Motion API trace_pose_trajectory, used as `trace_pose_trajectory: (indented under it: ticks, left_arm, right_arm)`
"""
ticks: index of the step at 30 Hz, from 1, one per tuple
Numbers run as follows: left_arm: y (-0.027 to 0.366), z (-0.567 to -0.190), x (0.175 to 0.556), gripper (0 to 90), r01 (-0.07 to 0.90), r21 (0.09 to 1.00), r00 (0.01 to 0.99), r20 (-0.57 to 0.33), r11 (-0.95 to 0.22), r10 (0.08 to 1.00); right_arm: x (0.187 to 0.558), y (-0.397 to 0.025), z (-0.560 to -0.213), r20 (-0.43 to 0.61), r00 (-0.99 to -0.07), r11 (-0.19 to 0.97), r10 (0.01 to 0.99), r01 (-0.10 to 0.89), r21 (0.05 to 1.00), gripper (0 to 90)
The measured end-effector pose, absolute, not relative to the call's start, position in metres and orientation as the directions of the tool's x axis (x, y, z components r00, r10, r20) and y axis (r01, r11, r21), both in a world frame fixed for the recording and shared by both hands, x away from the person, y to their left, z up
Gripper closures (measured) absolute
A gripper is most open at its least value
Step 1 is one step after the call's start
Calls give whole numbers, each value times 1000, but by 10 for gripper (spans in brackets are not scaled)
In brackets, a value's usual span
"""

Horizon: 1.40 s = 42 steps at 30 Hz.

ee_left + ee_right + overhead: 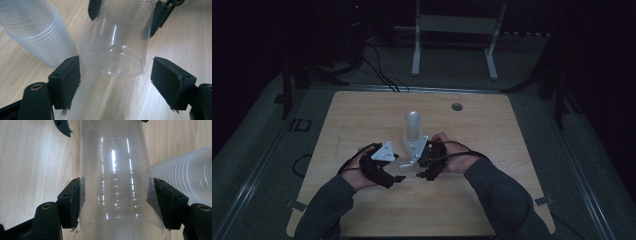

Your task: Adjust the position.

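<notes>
The cup [115, 182] was clamped between the right gripper [116, 202] jaws, beside the stack [190, 177], so that the wide-open, empty left gripper [116, 82] could take its base.

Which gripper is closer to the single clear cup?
Right. The right gripper clamps the clear cup on both sides; the left gripper is open, its jaws apart from the cup's base.

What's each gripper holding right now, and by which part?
The right gripper clamps a single clear cup by its side wall near the rim. The left gripper is open, holding nothing, jaws either side of the cup's base.
</notes>
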State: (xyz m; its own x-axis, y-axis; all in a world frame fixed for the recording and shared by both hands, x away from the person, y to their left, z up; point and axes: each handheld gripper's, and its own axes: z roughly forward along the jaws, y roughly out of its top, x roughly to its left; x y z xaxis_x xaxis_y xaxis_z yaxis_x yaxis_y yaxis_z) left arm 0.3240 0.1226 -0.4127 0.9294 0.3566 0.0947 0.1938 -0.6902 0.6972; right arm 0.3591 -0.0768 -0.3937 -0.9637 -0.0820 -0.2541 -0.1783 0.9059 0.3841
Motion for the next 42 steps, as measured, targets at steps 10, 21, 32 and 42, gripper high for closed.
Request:
trace_pose_trajectory:
  ticks: [10, 21, 32, 42]
  left_arm:
    - [116, -404, 326, 238, 179, 649, 928, 139, -740, 346]
    - [103, -394, 324, 238, 121, 585, 925, 227, -802, 305]
    - [94, -398, 325, 239, 107, 553, 925, 249, -826, 287]
    - [90, -398, 327, 291, 83, 544, 932, 254, -835, 258]
  right_arm:
    - [360, -74, -394, -259, -963, 913, -77, -172, 369, 305]
    - [359, -74, -395, -275, -959, 922, -73, -170, 348, 305]
    - [359, -73, -395, -288, -954, 920, -80, -182, 348, 306]
    - [358, -73, -394, -295, -952, 920, -82, -187, 346, 307]
